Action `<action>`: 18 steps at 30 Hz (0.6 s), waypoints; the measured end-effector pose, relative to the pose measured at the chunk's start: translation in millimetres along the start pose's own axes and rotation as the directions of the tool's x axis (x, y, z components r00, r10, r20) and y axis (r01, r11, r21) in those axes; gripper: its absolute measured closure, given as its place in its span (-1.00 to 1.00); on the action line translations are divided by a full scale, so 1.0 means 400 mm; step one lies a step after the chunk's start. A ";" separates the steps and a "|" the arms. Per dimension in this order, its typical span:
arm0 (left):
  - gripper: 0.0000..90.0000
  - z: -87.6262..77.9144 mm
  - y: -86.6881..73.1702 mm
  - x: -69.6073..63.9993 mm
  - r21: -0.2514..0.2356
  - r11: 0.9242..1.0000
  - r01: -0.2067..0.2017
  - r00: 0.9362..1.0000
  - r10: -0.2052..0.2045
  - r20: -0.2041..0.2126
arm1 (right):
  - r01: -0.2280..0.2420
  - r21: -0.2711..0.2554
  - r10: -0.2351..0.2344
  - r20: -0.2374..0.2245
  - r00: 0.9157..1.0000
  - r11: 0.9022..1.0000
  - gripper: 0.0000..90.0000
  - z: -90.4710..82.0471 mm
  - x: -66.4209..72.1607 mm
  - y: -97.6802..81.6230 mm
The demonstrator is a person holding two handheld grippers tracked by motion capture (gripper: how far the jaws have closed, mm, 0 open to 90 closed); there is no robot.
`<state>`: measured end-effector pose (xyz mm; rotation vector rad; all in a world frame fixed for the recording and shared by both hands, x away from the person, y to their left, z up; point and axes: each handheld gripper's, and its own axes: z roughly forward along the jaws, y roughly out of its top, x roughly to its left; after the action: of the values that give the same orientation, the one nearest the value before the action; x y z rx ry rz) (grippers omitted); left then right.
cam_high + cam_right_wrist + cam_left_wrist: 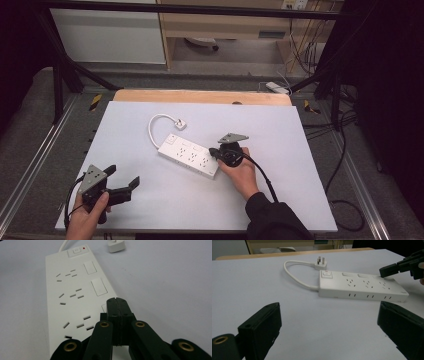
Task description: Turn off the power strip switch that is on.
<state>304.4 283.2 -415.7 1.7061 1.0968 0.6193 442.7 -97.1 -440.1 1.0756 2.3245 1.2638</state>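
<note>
A white power strip (190,154) lies slantwise mid-table on the white sheet (150,210), its short cable looping to a loose plug (180,123). My right gripper (215,151) is shut, empty, its tip on the strip's near right end. In the right gripper view the closed jaws (117,305) cover the third rocker switch; two more rockers (99,286) and the main switch (77,250) lie beyond. My left gripper (122,176) is held open at the sheet's front left, well apart from the strip. Its view shows the power strip (362,285) ahead between wide jaws and the right gripper (388,270) touching it.
A wooden table edge (200,96) runs behind the sheet. Black frame bars (60,75) stand at the left and right. Cables (345,150) trail over the floor on the right, and a white adapter (276,87) lies beyond the table.
</note>
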 end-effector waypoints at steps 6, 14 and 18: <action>-0.88 0.000 0.000 0.000 0.003 1.000 0.001 1.000 -0.001 0.004 | 0.007 -0.007 -0.007 0.003 1.000 1.000 1.00 0.001 0.003 -0.002; -0.88 0.000 0.000 0.000 0.004 1.000 0.001 1.000 -0.001 0.003 | 0.021 -0.012 -0.021 0.004 1.000 1.000 1.00 0.002 0.004 -0.004; -0.88 0.000 0.000 0.000 0.004 1.000 0.000 1.000 0.000 0.002 | 0.030 -0.015 -0.030 0.006 1.000 0.999 1.00 0.002 0.005 -0.005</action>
<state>304.3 283.1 -415.8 1.7099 1.0976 0.6153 440.7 -96.0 -442.0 1.0338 2.3140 1.2637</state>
